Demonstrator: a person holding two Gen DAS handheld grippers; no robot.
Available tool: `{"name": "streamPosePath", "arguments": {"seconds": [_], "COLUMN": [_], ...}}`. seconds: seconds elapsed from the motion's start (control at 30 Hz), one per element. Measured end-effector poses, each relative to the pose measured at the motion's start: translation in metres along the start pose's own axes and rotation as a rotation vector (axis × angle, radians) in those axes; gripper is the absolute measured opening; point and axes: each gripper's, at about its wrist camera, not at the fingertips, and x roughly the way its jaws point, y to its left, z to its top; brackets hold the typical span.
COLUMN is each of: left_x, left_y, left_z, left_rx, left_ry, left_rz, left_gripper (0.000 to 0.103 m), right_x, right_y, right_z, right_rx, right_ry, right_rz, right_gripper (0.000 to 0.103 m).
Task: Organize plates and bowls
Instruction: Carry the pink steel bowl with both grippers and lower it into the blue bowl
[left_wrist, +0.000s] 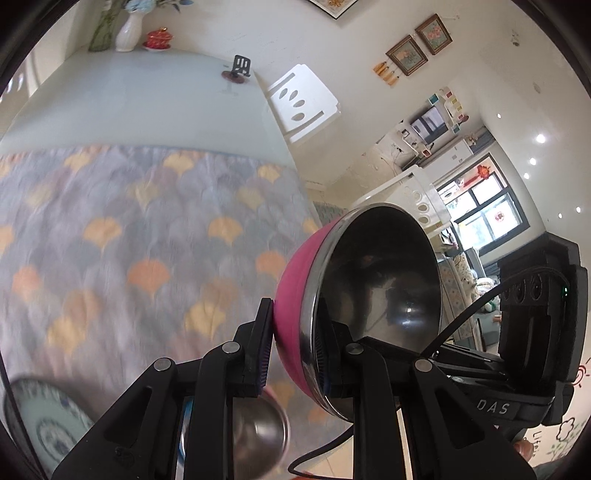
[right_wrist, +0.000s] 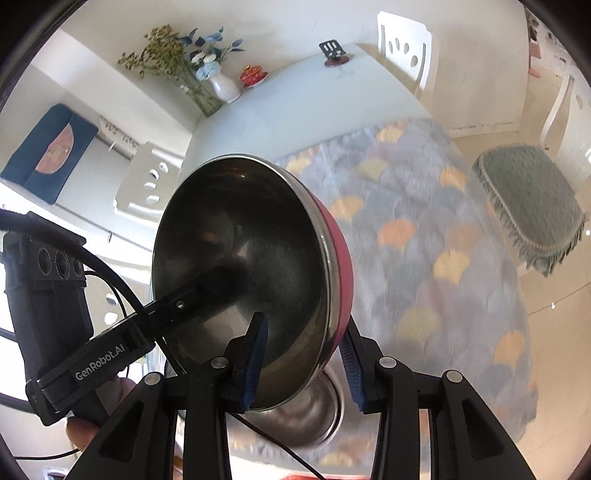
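A pink bowl (left_wrist: 376, 280) with a shiny steel inside is held up over the table, tipped on edge. My left gripper (left_wrist: 291, 325) is shut on its rim, one pad on the pink outside and one inside. My right gripper (right_wrist: 303, 343) is shut on the same bowl (right_wrist: 240, 258) at another part of the rim. A left finger (right_wrist: 207, 291) reaches into it in the right wrist view. A second steel bowl (left_wrist: 258, 435) sits below on the cloth, also in the right wrist view (right_wrist: 295, 417). A blue-patterned white plate (left_wrist: 48, 424) lies at the lower left.
A cloth with a fan-leaf pattern (left_wrist: 129, 240) covers the near part of the pale table (left_wrist: 147, 103). At the far end stand a white vase (right_wrist: 225, 86), a red dish (right_wrist: 253, 75) and a black stand (left_wrist: 242, 66). White chairs (left_wrist: 303, 103) and a cushioned seat (right_wrist: 528, 199) flank the table.
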Motion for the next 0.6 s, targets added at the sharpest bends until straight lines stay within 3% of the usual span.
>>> {"name": "streamPosePath", "arguments": {"seconds": [0.37, 0.6], "left_x": [-0.006, -0.003], "left_y": [0.038, 0.051], "left_z": [-0.091, -0.114], "left_rx": [-0.129, -0.125], "left_ry": [0.034, 0.052], "left_rz": [0.03, 0.1], "left_gripper": [0.017, 0.017], "right_x": [0.032, 0.062], "right_y": [-0.002, -0.005], "right_z": [-0.081, -0.103], "right_rx": [0.006, 0.026], "right_ry": [0.142, 0.211], "right_rz": [0.015, 0.05], "right_gripper": [0.039, 0.039]}}
